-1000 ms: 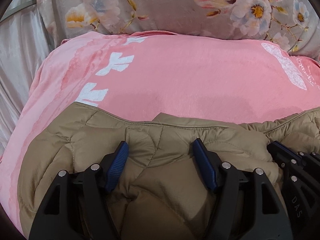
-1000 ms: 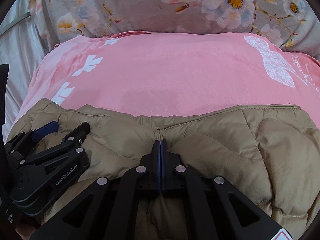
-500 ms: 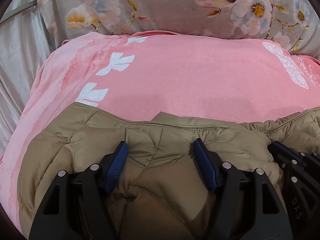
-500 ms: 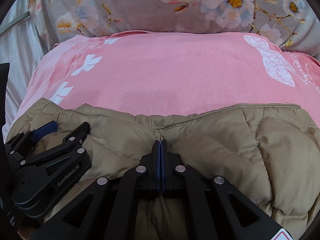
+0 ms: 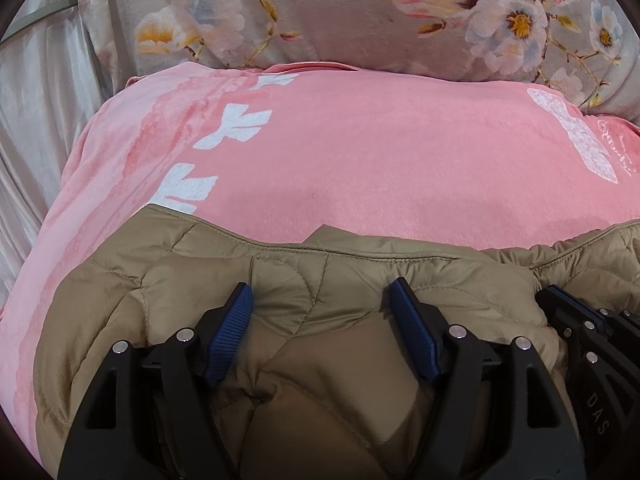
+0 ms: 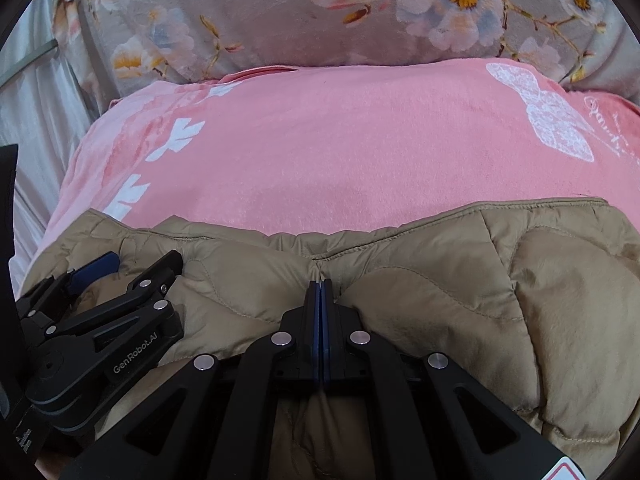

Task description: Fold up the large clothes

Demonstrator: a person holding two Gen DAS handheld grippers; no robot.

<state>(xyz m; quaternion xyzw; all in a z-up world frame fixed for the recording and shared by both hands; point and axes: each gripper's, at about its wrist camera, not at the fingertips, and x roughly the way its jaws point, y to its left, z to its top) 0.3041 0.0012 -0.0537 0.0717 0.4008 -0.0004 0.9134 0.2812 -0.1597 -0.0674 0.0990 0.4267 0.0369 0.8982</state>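
A tan quilted jacket [image 5: 180, 280] lies bunched on a pink blanket [image 5: 380, 160], filling the lower half of both views. My left gripper [image 5: 319, 286] rests on its near part. The jaws are opening, with a puffy fold of jacket between the blue pads [image 5: 230, 332], which no longer squeeze it. In the right wrist view the same gripper [image 6: 140, 260] shows at the lower left. My right gripper [image 6: 320, 282] is shut on a pinch of the jacket [image 6: 560, 300] near its far hem, where the fabric puckers. It also shows at the right edge of the left wrist view [image 5: 560, 292].
The pink blanket [image 6: 340, 140], printed with white leaves and a white butterfly, stretches beyond the jacket. A grey floral quilt [image 5: 320, 12] is piled along the far side. Pale shiny fabric [image 5: 36, 100] hangs at the left edge.
The left jaws have spread slightly wider around the jacket fold. The right gripper stays pinched on the jacket, and neither hand has shifted.
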